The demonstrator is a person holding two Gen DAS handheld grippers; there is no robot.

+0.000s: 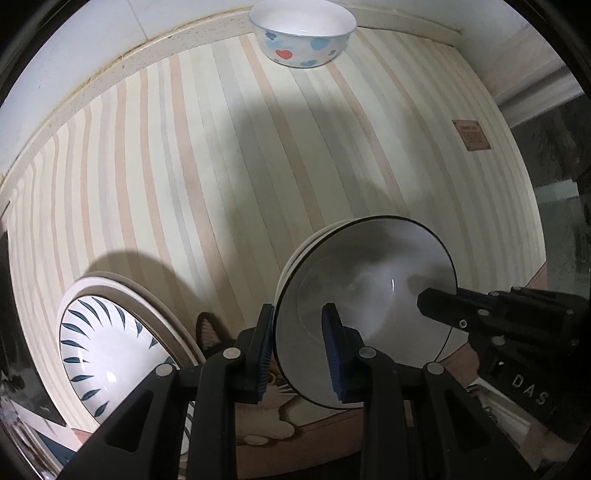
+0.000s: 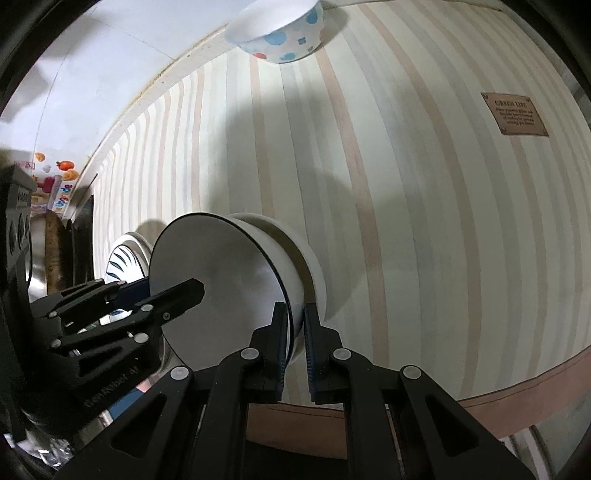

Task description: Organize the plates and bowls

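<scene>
A: Left wrist view shows your left gripper (image 1: 297,345) pinched on the near rim of the black-rimmed white bowl (image 1: 369,295), and your right gripper (image 2: 295,341) clamps the opposite rim, jaws nearly shut.

B: Where's the bowl?

A: Held above the striped mat (image 1: 184,166), apparently nested in another white bowl. The heart-print bowl (image 1: 301,33) sits far back; the leaf-pattern plate (image 1: 107,354) lies beside you.

B: Next?

A: Probably lowering it; keep it level, then release both rims together.

Dim overhead light, soft broad shadows across the striped cloth (image 1: 221,155), strong fisheye bending, dark vignetted corners.
</scene>
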